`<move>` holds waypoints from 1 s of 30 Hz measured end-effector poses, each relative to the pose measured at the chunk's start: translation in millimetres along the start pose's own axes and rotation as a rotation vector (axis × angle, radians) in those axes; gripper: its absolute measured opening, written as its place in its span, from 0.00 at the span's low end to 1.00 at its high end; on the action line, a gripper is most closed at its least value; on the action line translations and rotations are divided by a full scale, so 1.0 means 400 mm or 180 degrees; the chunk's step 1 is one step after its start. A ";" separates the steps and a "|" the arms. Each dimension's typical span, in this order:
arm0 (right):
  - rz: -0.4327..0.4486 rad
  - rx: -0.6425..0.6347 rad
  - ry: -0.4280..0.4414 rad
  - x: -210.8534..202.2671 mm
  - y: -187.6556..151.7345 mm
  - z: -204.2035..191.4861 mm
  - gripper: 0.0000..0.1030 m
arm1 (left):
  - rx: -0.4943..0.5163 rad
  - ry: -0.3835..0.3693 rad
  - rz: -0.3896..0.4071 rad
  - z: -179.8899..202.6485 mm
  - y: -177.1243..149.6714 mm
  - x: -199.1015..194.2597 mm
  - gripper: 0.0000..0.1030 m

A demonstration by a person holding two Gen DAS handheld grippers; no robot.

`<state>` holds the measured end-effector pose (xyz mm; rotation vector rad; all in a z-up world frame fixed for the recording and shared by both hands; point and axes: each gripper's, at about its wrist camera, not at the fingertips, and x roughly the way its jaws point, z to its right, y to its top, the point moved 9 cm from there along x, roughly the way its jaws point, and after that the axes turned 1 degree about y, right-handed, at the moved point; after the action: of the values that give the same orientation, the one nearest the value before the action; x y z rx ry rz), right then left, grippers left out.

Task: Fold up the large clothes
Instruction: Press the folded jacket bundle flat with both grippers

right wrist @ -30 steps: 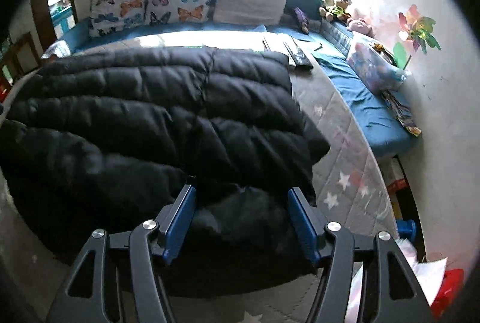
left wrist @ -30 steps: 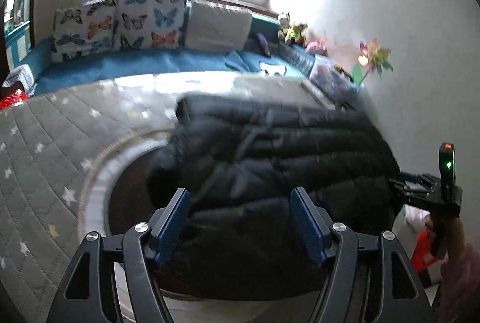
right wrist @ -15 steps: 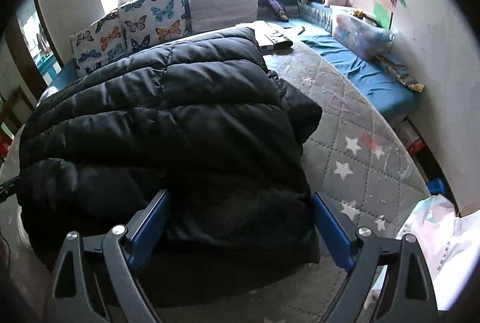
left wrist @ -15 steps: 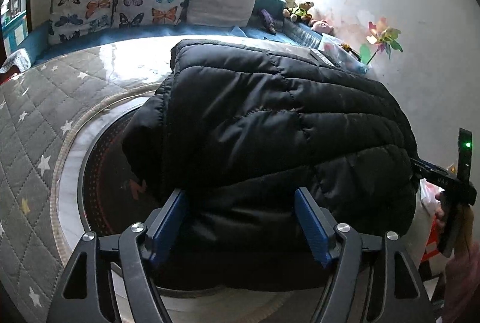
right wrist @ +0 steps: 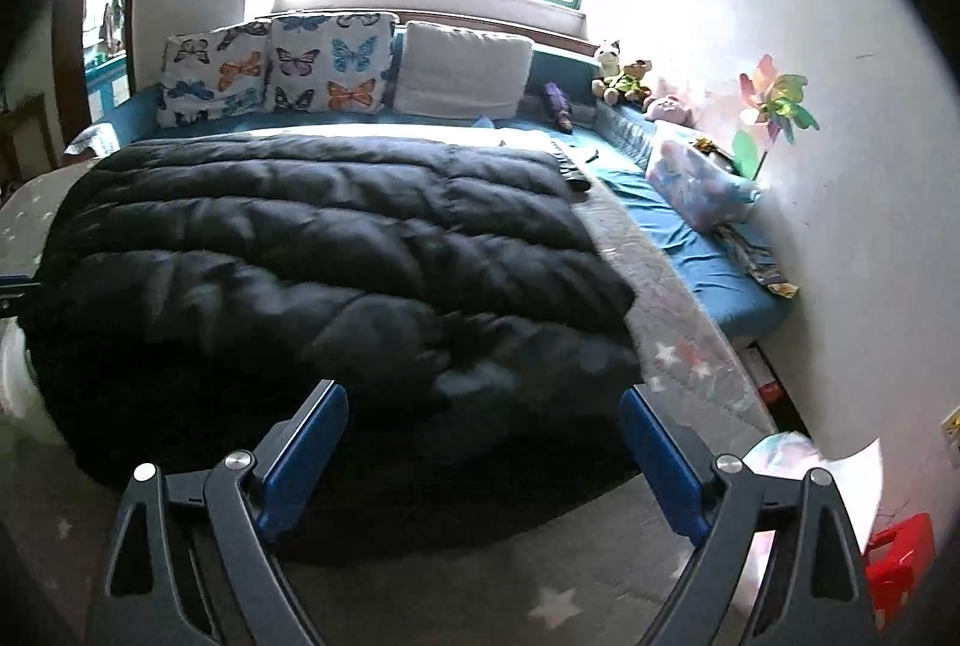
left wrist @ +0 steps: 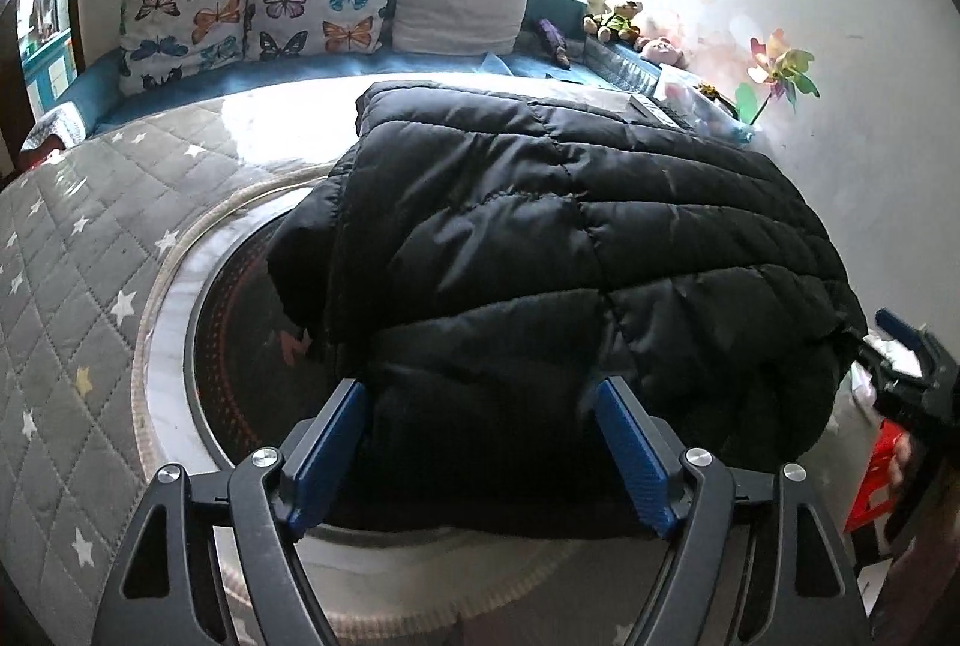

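The black jacket (left wrist: 570, 274) lies folded on the grey starred mat (left wrist: 72, 250). The left hand-held gripper (left wrist: 480, 442) is opening, the jacket's near edge between its jaws. The right hand-held gripper (right wrist: 483, 454) gapes wide, gripping nothing, jacket hem just ahead.

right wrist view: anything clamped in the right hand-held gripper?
No. The right hand-held gripper is wide open, its pads clear of the black puffer jacket lying ahead.
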<state>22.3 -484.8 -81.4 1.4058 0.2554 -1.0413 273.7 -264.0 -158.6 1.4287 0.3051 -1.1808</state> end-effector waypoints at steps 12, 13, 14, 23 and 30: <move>-0.0419 0.0822 0.0615 0.088 -0.086 -0.035 1.00 | 0.0109 0.0130 0.0026 -0.001 -0.059 -0.075 0.81; -0.0459 0.0964 0.0689 0.095 -0.093 -0.030 1.00 | 0.0128 0.0137 0.0033 0.002 -0.064 -0.079 0.81; -0.0499 0.1092 0.0791 0.100 -0.102 -0.029 1.00 | 0.0141 0.0141 0.0036 0.005 -0.067 -0.082 0.81; -0.0514 0.1268 0.0983 0.103 -0.112 -0.036 1.00 | 0.0187 0.0150 0.0006 0.015 -0.107 -0.101 0.82; -0.0267 0.1306 0.1100 0.082 -0.138 -0.032 1.00 | 0.0254 0.0234 0.0044 0.016 -0.125 -0.115 0.82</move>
<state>6.8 -478.5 -144.7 1.9647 0.3688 -0.9470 212.1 -235.9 -151.0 1.5439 0.3017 -1.1419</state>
